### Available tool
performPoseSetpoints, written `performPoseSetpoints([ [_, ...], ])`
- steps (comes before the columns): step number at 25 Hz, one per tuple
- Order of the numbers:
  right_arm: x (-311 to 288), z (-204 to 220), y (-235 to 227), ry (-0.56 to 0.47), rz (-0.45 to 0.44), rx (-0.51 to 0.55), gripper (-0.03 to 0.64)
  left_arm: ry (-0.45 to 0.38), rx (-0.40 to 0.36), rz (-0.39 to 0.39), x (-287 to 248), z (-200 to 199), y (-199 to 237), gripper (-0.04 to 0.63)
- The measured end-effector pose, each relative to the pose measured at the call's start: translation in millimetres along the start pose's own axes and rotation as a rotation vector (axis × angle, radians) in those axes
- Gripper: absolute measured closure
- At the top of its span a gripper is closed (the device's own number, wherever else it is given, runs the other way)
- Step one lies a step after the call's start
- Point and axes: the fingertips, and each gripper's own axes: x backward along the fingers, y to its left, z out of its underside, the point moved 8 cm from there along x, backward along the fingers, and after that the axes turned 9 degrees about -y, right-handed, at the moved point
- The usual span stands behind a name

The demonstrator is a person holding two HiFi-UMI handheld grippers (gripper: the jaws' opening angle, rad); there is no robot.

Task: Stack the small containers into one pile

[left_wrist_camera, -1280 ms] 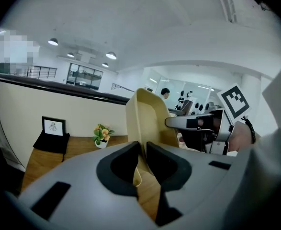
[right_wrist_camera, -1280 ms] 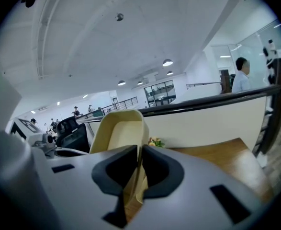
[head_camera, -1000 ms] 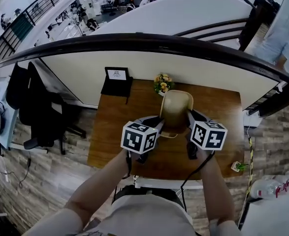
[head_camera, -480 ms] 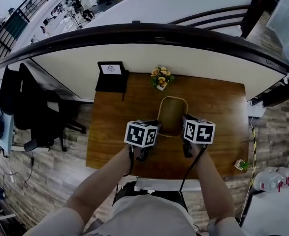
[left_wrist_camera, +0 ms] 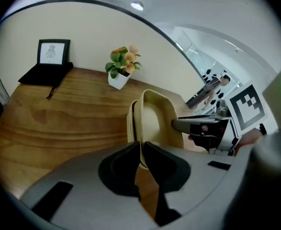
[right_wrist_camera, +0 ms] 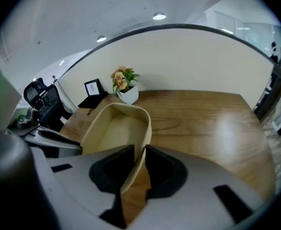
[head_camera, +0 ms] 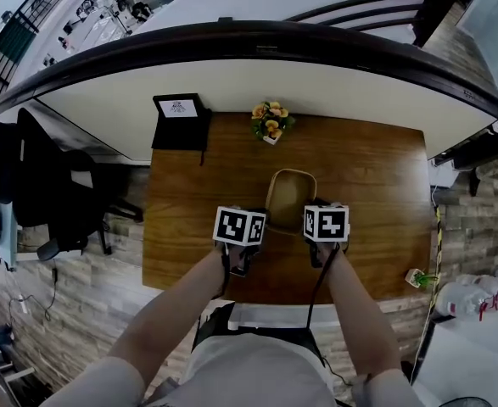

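Container [head_camera: 289, 195], cream-coloured with rounded corners, is upright and open-topped near the middle of the wooden table [head_camera: 376, 185], towards the person's side; contact with the surface cannot be confirmed. Left gripper [left_wrist_camera: 141, 147]: jaws clamped on the container's left wall, having just been closing. Right gripper [right_wrist_camera: 139, 152]: jaws have just been opening; the right wall stands between the pads, which appear to touch it on both sides. Both grippers point downward, one on either side of the container. A potted flower [head_camera: 270, 124] and a framed picture [head_camera: 179, 110] stand at the far edge, well apart from the container.
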Motion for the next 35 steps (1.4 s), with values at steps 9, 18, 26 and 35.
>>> performPoseSetpoints([
  [9, -19.6, 13.5, -0.4, 0.048, 0.006, 0.087, 0.466, 0.025, -0.003, -0.015, -13.0, 8.6, 14.3, 0.532],
  [18, -36.3, 31.9, -2.1, 0.111, -0.021, 0.053, 0.434, 0.012, 0.002, 0.003, -18.3, 10.1, 22.3, 0.474],
  [26, -23.1, 21.8, -2.3, 0.055, -0.015, 0.046, 0.420, -0.040, -0.106, -0.024, -5.0, 5.8, 20.1, 0.419],
  [35, 58.3, -30.0, 3.6, -0.182, -0.062, 0.027, 0.450, -0.207, -0.221, 0.014, 50.8, -32.9, -14.0, 0.413],
])
